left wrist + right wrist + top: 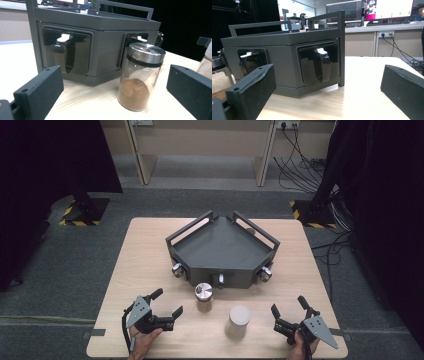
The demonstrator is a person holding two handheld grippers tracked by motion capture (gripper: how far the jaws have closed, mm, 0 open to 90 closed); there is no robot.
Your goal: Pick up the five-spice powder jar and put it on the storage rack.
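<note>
While both grippers rest with fingers apart, left gripper (168,306) and right gripper (289,308), we note the spice jar (140,80) on the counter (150,265) near the rack (222,251). Glass looks slippery, fragile; we judge mid-body below the metal lid (147,53) the best hold.

We've got open worktop (145,265) on both flanks, so either gripper could slide forward there. Dead centre is tighter: the spice jar (203,296) and the grey canister (238,321) stand just before the dark rack (222,251).
</note>
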